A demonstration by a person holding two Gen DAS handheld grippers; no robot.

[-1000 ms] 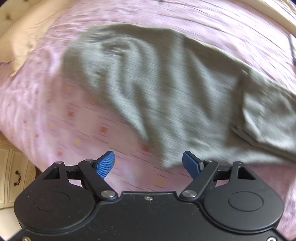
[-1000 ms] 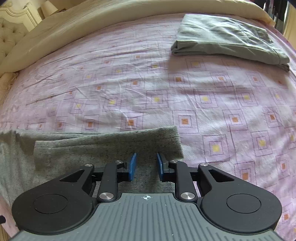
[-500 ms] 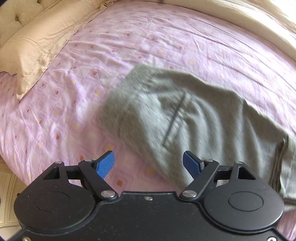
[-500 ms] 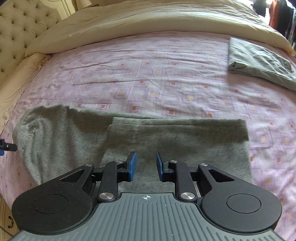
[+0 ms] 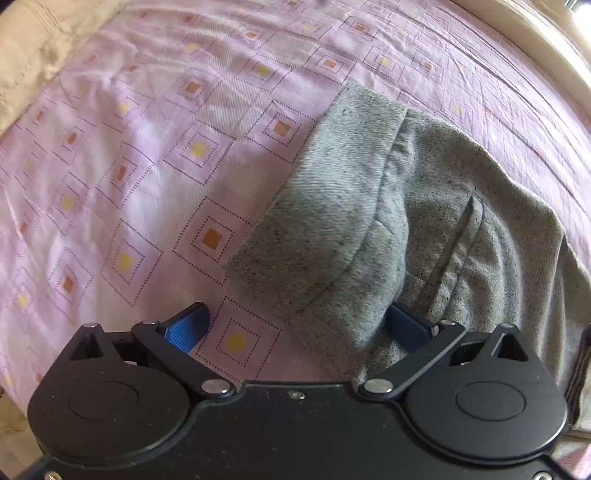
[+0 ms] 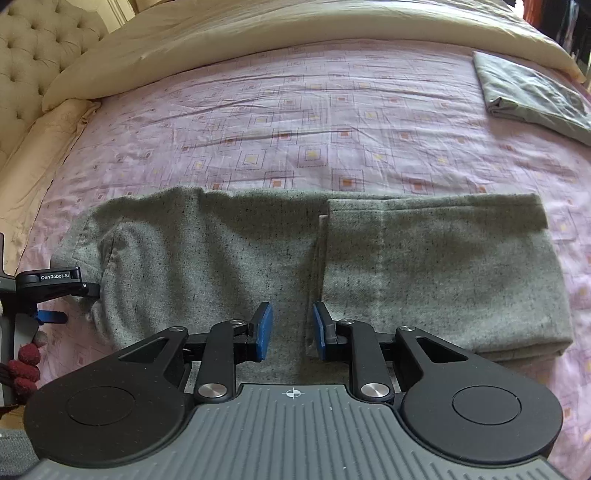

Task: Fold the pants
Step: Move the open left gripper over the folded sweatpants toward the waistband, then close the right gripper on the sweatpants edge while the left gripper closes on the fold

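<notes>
Grey speckled pants (image 6: 424, 266) lie flat across the pink patterned bed sheet (image 6: 332, 129), the right end doubled over in a fold. In the left wrist view the pants' (image 5: 369, 221) waistband corner lies between the wide-spread blue pads. My left gripper (image 5: 295, 325) hovers just over it, its jaws opening and not pressing the cloth. The left gripper (image 6: 55, 295) also shows at the pants' left end in the right wrist view. My right gripper (image 6: 291, 330) hangs above the pants' near edge, its pads a little apart with nothing pinched between them.
A folded grey-green garment (image 6: 532, 96) lies at the back right of the bed. A cream duvet (image 6: 295, 33) runs along the far side, with a pillow (image 6: 44, 155) and tufted headboard (image 6: 33, 48) at the left. Something red and knitted (image 6: 26, 365) shows by the left gripper.
The left gripper swept to the pants' waist end, came down close to it, and its jaws spread wider. The right gripper drew back, so the whole pants now show.
</notes>
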